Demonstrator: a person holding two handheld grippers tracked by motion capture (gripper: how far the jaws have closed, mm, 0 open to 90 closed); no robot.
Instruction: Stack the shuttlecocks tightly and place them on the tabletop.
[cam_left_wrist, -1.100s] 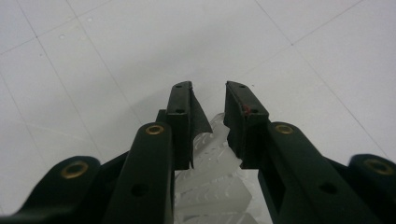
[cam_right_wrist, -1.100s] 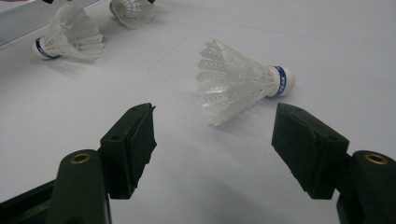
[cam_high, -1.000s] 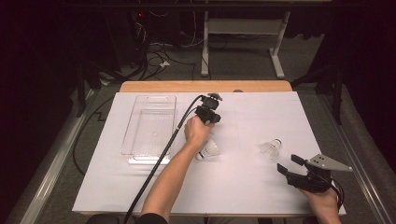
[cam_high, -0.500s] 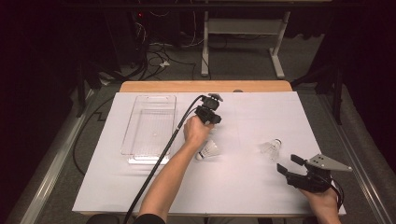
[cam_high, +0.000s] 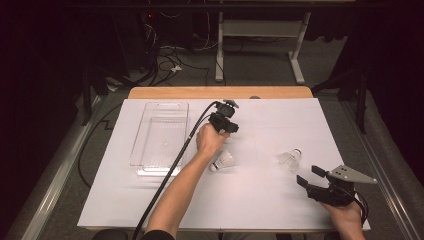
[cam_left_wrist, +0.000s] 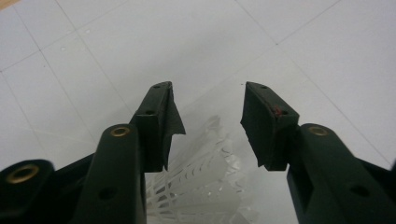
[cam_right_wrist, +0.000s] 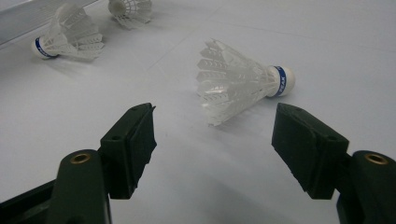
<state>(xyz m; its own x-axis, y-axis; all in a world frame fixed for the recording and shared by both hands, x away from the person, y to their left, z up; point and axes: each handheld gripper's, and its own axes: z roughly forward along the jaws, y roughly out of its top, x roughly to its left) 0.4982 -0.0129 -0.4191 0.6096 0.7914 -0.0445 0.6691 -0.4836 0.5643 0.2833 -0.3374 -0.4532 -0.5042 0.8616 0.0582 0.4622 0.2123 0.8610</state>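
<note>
Two shuttlecocks lie on their sides on the white worktop (cam_high: 150, 210). Left gripper (cam_left_wrist: 209, 122) hangs over the near-centre shuttlecock (cam_high: 223, 161), fingers released, feathers visible just below the gap; contact cannot be told. Right gripper (cam_right_wrist: 215, 142) rests low at the worktop's right edge, fingers spread wide, facing the second shuttlecock (cam_right_wrist: 240, 85), apart from it. Clear plastic tray (cam_high: 150, 167) sits left.

A lab: white-covered table (cam_high: 150, 210), loose floor cables (cam_high: 165, 55), metal stand legs (cam_high: 260, 30), dark surroundings.
</note>
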